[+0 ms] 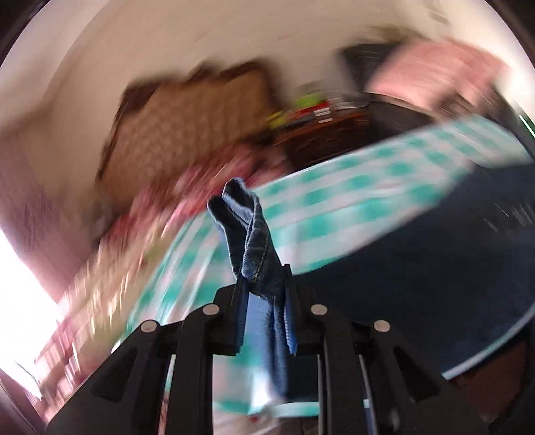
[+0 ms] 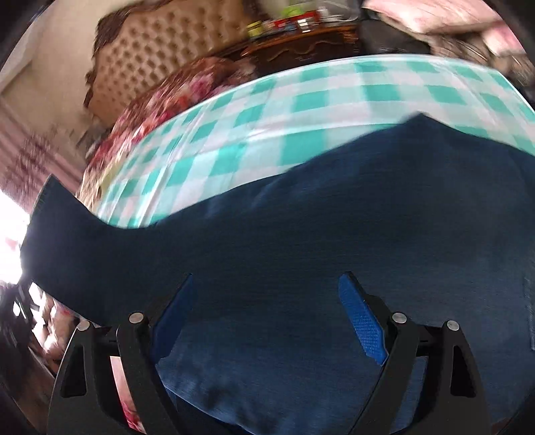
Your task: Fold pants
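The pants (image 1: 254, 241), dark blue denim, are pinched at a stitched hem between the fingers of the left gripper (image 1: 264, 287); the bunched hem stands up just ahead of the fingertips, and a strip of the same cloth hangs down between the fingers toward the camera. The left gripper's jaws are clenched on this fabric.

In the right wrist view the pants (image 2: 301, 234) spread wide directly ahead of and beneath the right gripper (image 2: 267, 284), one leg running off to its left and lifting past the edge of the surface. The right gripper's jaws stand apart, its blue pads (image 2: 361, 318) uncovered, with nothing between them; the denim lies beyond and under the fingers, and whether the tips touch it cannot be told.

The pants rest on a cloth checked in teal and white (image 2: 301, 110), which covers a flat surface stretching ahead of both grippers. The same checked cloth (image 1: 351, 207) shows in the left view, heavily blurred, with the dark mass of denim to the right of that gripper.

Beyond the far edge, ahead and to the left, lies floral bedding (image 2: 187, 87) in front of a tufted tan headboard (image 2: 167, 43). Farther right stands a dark wooden cabinet (image 2: 301, 47) carrying small blurred items, and pink fabric (image 2: 434, 16) past that. Bright light floods in at the far left.
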